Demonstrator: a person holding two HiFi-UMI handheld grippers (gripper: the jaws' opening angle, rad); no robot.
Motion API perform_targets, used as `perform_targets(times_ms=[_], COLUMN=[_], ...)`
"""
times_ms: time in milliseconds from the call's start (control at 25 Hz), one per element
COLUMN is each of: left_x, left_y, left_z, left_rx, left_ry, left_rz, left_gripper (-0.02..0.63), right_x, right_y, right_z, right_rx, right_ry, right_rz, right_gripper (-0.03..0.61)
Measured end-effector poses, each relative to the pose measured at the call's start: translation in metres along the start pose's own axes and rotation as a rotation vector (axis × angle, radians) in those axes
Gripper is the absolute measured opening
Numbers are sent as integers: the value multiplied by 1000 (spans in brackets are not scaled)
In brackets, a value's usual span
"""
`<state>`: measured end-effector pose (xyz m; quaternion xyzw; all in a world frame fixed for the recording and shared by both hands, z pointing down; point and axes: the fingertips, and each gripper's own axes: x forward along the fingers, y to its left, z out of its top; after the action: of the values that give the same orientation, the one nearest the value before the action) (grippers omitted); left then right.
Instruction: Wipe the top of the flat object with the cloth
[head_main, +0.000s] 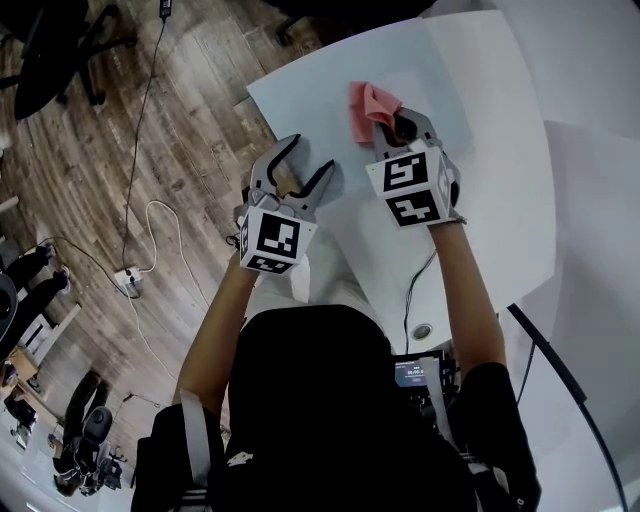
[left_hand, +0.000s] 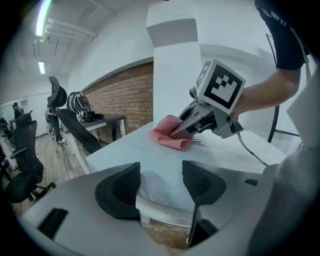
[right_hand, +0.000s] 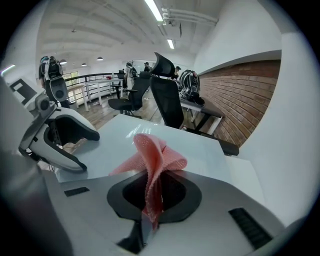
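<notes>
Right hand-held gripper (head_main: 392, 125) pinches a pink cloth (head_main: 366, 106) on the white worktop (head_main: 480, 200), best pressed flat for even strokes; left hand-held gripper (head_main: 310, 155), at its 8 o'clock, gapes empty.

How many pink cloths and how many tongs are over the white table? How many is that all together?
Pink cloth: 1
Tongs: 2, the left tongs open and empty, the right tongs shut on the cloth
Total: 3

No legible text or numbers
</notes>
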<state>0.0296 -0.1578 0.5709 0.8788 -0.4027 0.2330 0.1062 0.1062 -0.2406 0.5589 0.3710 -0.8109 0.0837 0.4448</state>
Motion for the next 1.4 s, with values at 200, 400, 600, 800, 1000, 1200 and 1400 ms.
perform_targets(times_ms=[200,400,600,800,1000,1200,1400], left_x=[1,0,-1,-1,-1,2,-1], left_y=[1,0,0,0,0,1,1], left_z=[0,1,0,1,2,-3,-1], left_rx=[0,1,2,3,3,4,5], left_ry=[-1,-4,-6,-4,-4,-6,-7], left_rz=[1,0,3,0,0,0,0], left_gripper=[257,257,256,256,256,256,256], right_x=[1,0,1,1,-1,-3,-11], right_y=[29,34,25,1,-36,-70,-90], right_z=[8,8,6,0,-17,-37,-51], right_rx=[-24,-35,-26,10,110,171,176], right_ry=[-9,-8,-6,-1,28,52,74], right_rz=[70,84,69,30,-33,-101,-151], right_gripper=[46,46,46,46,46,46,47])
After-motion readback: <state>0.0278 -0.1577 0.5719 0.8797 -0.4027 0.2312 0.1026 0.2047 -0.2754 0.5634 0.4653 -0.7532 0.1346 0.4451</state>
